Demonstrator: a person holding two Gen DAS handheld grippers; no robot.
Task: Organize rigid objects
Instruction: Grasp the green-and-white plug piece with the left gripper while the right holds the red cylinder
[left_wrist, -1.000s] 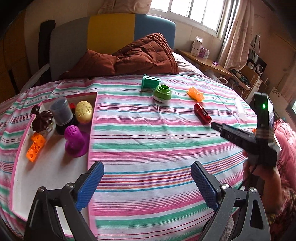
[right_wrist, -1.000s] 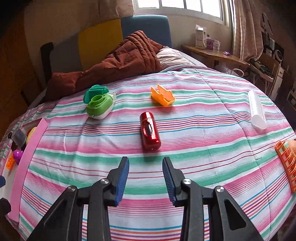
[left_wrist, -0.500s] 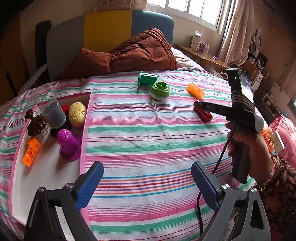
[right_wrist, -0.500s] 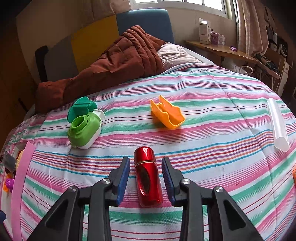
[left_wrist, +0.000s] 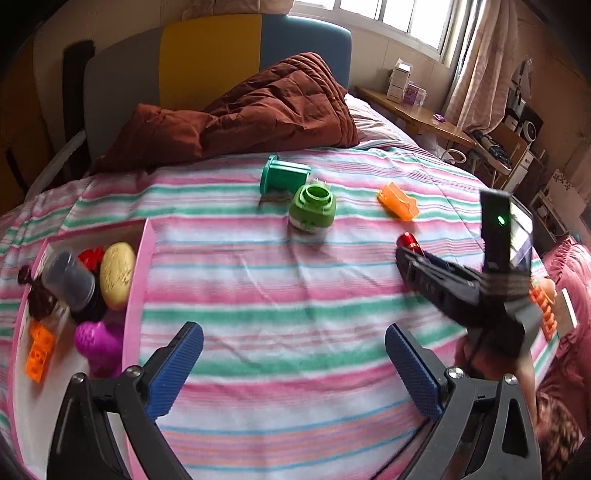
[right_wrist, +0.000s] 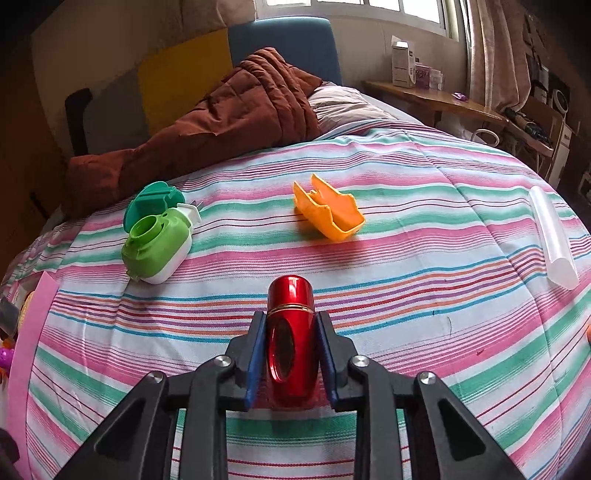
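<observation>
My right gripper is shut on a shiny red cylinder that lies on the striped bedspread; its blue pads press both sides. In the left wrist view only the cylinder's red tip shows past the right gripper. My left gripper is wide open and empty above the bedspread, beside the pink-rimmed white tray. The tray holds a yellow egg, a grey cup, a purple toy, an orange brick and a dark brown piece.
A light green and white container, a dark green cylinder, an orange scoop-shaped piece and a clear tube lie on the bedspread. A brown quilt is heaped at the headboard. An orange rack lies at the right edge.
My right gripper moved forward over the red cylinder and closed on it. The left gripper stayed open, shifting only slightly.
</observation>
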